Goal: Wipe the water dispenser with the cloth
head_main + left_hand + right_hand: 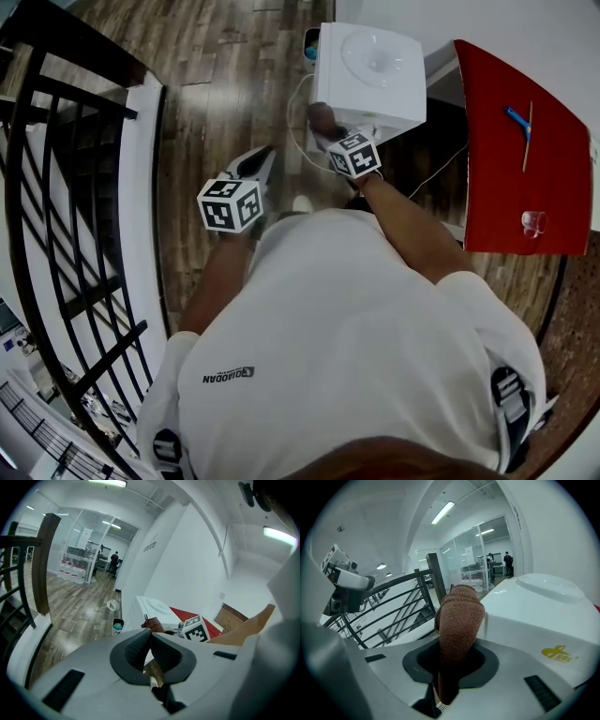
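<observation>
Beside water dispenser (370, 75), blue-filled bin (310, 44)

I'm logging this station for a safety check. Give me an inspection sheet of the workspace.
Surface: red tabletop beside the white water dispenser; wooden floor below.
Job's things: brown cloth at the water dispenser's side.
Clutter: clear glass and blue item on the tabletop; small bin on the floor.
Grippers: right hand-held gripper shut on the cloth; left hand-held gripper shut, empty, apart from the dispenser.
Cables: white cable loops beside the dispenser.
Surroundings: black railing at left.
</observation>
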Motion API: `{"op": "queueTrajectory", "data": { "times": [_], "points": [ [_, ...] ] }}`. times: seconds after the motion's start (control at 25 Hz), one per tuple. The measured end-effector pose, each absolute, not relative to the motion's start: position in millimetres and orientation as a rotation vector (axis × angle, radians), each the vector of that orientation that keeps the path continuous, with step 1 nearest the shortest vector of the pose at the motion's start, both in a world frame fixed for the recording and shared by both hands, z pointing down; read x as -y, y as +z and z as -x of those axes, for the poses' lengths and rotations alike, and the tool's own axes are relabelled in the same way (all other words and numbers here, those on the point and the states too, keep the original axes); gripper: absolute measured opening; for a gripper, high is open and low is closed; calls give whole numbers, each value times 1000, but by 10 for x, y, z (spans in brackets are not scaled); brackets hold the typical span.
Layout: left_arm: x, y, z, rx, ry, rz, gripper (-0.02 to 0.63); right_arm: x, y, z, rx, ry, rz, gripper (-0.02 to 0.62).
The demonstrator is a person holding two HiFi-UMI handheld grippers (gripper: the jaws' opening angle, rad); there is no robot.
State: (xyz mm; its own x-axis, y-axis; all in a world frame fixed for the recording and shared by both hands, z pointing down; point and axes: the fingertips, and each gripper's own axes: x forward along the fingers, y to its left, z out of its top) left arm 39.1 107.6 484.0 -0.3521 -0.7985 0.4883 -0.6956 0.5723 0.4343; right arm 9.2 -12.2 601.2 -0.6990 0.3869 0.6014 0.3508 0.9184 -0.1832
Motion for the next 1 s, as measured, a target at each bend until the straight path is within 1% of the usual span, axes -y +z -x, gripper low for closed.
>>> {"op": "queueTrajectory", "data": {
  "times": [0.24, 0.44, 1.0],
  "points": [
    [-1234, 4777, -379, 2157, -196, -1147, 2, 103, 6059, -88, 2400, 81, 515, 64],
    [-1064, 4790, -429, 2142, -139, -1181, 2, 333, 6088, -224, 2411, 73, 473, 64],
    [-220, 4887, -710, 2070, -28, -1263, 2, 1766, 6174, -995, 2406, 73, 217, 64]
  ]
}}
